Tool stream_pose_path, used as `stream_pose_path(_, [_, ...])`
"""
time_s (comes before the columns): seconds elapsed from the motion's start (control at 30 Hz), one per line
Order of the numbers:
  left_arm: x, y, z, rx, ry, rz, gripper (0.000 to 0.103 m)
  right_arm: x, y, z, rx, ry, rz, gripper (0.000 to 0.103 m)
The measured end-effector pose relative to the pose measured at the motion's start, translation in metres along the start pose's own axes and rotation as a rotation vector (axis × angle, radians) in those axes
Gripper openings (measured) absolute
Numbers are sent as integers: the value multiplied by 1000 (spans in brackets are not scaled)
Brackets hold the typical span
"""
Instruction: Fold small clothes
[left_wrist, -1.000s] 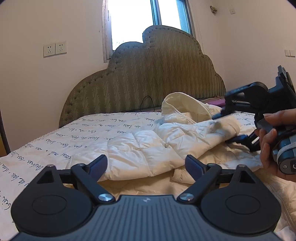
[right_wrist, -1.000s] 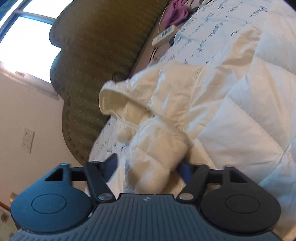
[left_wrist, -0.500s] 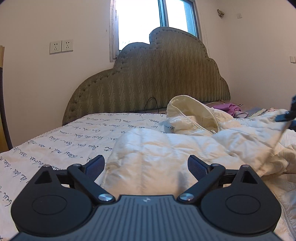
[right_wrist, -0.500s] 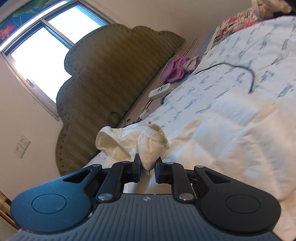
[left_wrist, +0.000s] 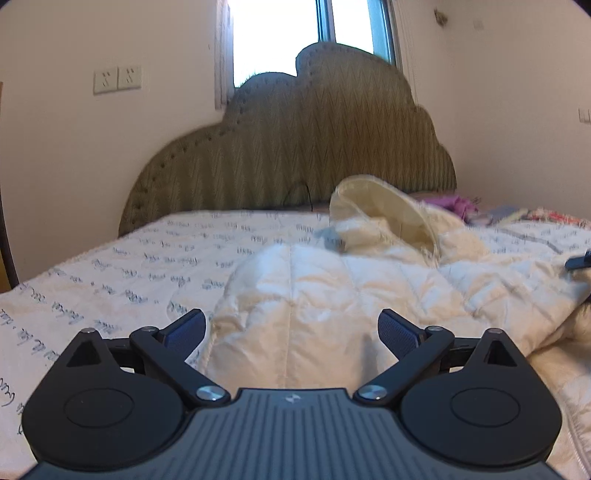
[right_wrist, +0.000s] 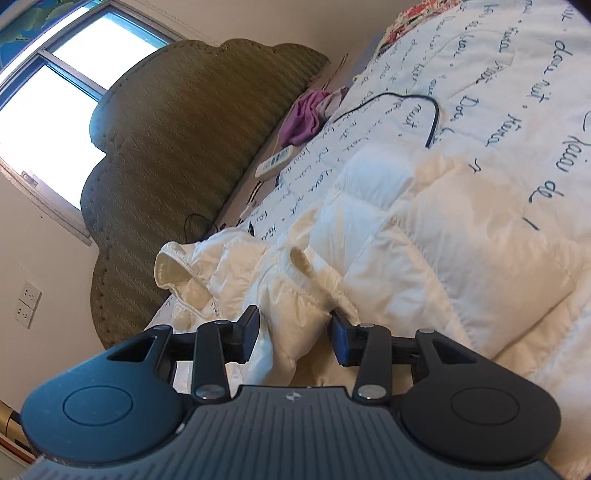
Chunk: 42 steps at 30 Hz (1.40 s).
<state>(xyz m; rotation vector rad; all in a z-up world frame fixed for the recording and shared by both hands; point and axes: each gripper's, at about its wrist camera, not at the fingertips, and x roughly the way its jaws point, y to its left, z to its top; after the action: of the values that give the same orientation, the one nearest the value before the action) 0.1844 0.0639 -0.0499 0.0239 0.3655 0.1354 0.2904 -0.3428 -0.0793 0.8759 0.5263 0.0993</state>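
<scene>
Filling the lower centre of the left view, the jacket (left_wrist: 332, 295) lay on the bed (left_wrist: 147, 258), the left gripper (left_wrist: 291, 328) released. Right view: the right gripper (right_wrist: 293, 328) had just been opening, jaws astride a puffy sleeve, probably light, soft, slippery; best pinched at seams.

Bedspread (left_wrist: 155, 258) bare left of jacket (left_wrist: 314, 314) — headboard (left_wrist: 295, 155) blocks far end; cable (right_wrist: 424, 110) crosses right side.

Bright window (left_wrist: 280, 37) behind scalloped olive headboard (left_wrist: 295, 147), pale walls (left_wrist: 92, 147).
</scene>
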Motion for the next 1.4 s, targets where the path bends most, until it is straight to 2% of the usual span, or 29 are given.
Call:
stream_pose_path(0.1, [11,4,-2,-18,79,3,100,-3,6,0,-46,-26,-35,23])
stream_pose_path(0.23, [12,11,-3,-58,91,1,100,-19,15,-5,-131,-62,-53,21])
stream_pose_path(0.3, [12,10,-3,-50,91,4,100,-25,18,-8,-181,-52,-76,22])
stream_pose_path(0.37, [13,8,-3,-36,91,4,100,-23,15,-8,-185,-25,-120,30])
stream_pose_path(0.4, [12,7,-3,-30,88,2,100,-21,11,-6,-166,-17,-121,40])
stream_pose_path(0.47, [10,5,-3,-22,78,-5,100,-18,3,-1,-99,-23,-77,43])
stream_pose_path(0.5, [10,5,-3,-19,75,-7,100,-18,0,0,-74,-29,-57,36])
stream_pose_path(0.53, [10,5,-3,-17,73,-8,100,-17,0,0,-69,-26,-60,19])
stream_pose_path(0.7, [3,8,-2,-25,33,2,100,-33,11,-8,-165,-72,-129,17])
stream_pose_path(0.77, [-2,7,0,-21,-6,13,100,-37,14,-10,-231,-76,-164,22])
stream_pose_path(0.83, [-5,6,1,-9,-32,6,100,-38,16,-10,-253,-67,-216,40])
stream_pose_path(0.93, [-8,-1,1,27,-49,-39,100,-54,26,-11,-285,-181,-231,41])
stream_pose_path(1.0, [-8,-8,-1,68,-45,-68,100,-57,44,-15,-385,-225,-226,41])
stream_pose_path(1.07, [-4,-15,-3,114,-18,-90,100,-50,58,-23,-477,-174,-176,45])
stream_pose_path(1.13, [5,-21,-6,152,39,-81,100,-36,66,-29,-538,-83,-152,59])
stream_pose_path(1.2, [13,-21,-8,153,86,-85,101,-13,65,-34,-559,20,-248,63])
stream_pose_path(1.23, [14,-19,-8,144,98,-95,102,-6,62,-36,-554,41,-304,63])
stream_pose_path(1.3, [15,-16,-9,130,108,-97,103,-11,60,-40,-542,23,-322,63])
stream_pose_path(1.37, [16,-17,-10,135,117,-94,103,-22,69,-52,-606,-12,-298,65])
stream_pose_path(1.4, [17,-18,-10,143,121,-91,103,-24,74,-58,-656,-10,-299,72])
